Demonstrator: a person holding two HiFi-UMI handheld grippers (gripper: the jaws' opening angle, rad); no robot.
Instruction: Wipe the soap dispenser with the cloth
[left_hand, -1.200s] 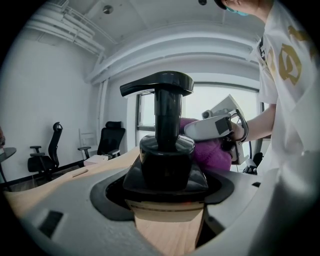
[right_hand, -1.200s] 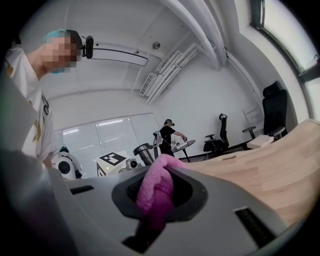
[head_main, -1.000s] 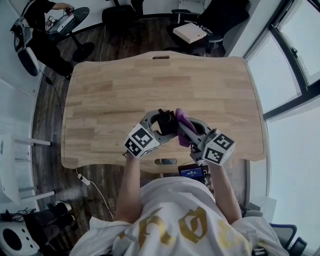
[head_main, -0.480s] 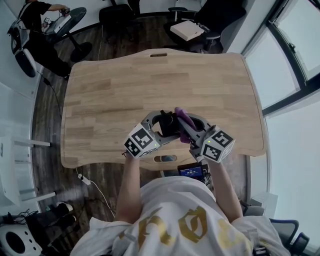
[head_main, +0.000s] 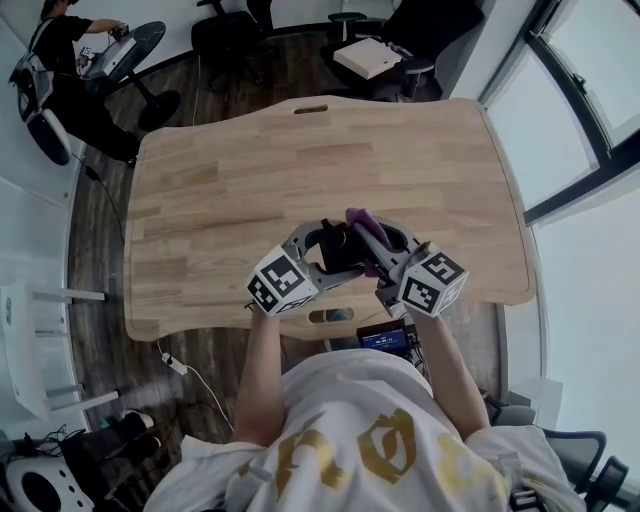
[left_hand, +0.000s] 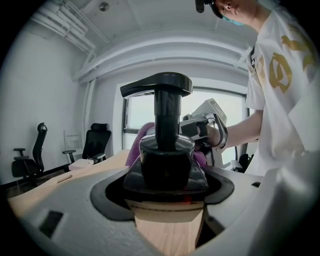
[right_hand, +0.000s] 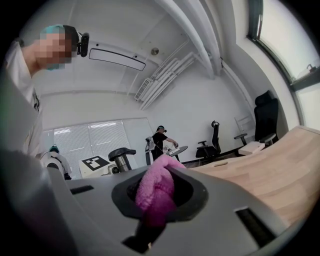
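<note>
A black soap dispenser (left_hand: 165, 150) with a pump top stands between the jaws of my left gripper (head_main: 325, 252), which is shut on its body; in the head view the soap dispenser (head_main: 338, 250) shows just over the table's near edge. My right gripper (head_main: 372, 243) is shut on a purple cloth (head_main: 366, 228), seen in the right gripper view as a pink cloth (right_hand: 156, 191) bunched between the jaws. The cloth (left_hand: 136, 145) lies against the far side of the dispenser. The dispenser's pump top (right_hand: 121, 154) shows to the left in the right gripper view.
The wooden table (head_main: 300, 170) spreads out beyond the grippers. Office chairs (head_main: 220, 35) and a white box (head_main: 366, 58) stand behind it. A person (head_main: 60, 45) works at a small round table at the far left. Windows (head_main: 590, 90) run along the right.
The right gripper with the cloth has shifted slightly up and left along the dispenser. The left gripper has held the dispenser in place.
</note>
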